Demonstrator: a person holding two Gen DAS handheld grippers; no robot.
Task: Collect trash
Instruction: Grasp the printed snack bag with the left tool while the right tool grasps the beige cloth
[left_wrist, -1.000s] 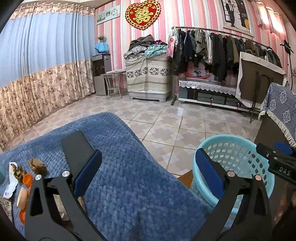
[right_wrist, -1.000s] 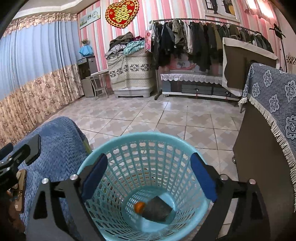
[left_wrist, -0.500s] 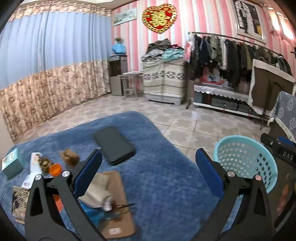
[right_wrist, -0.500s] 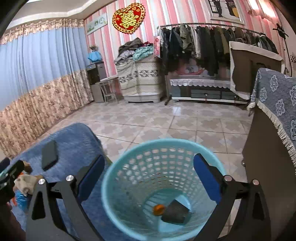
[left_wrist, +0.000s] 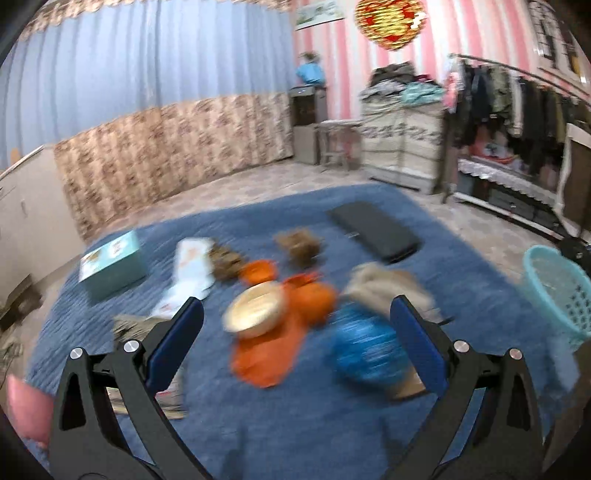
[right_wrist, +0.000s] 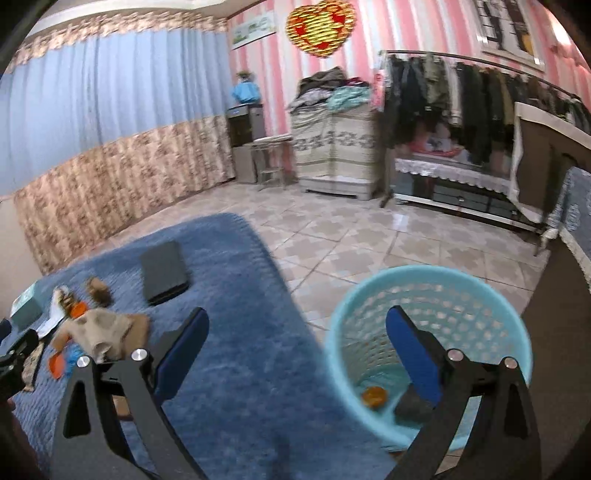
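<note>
1. The left hand-held gripper (left_wrist: 295, 332), jaws apart and empty, has swung from the basket (left_wrist: 561, 295) back over the litter in the middle of the blue-covered surface (left_wrist: 258, 424); the view is blurred by motion.
2. Between its fingers lie orange scraps (left_wrist: 266, 354), a pale round lid (left_wrist: 255, 310) and a blue wrapper (left_wrist: 365, 354).
3. The right hand-held gripper (right_wrist: 295, 354), also apart and empty, has drifted back from the basket (right_wrist: 428, 280), which stands on the floor off the surface's right edge.
4. An orange piece (right_wrist: 373, 396) and a dark item (right_wrist: 410, 404) already sit in it; another pickup looks next.
</note>
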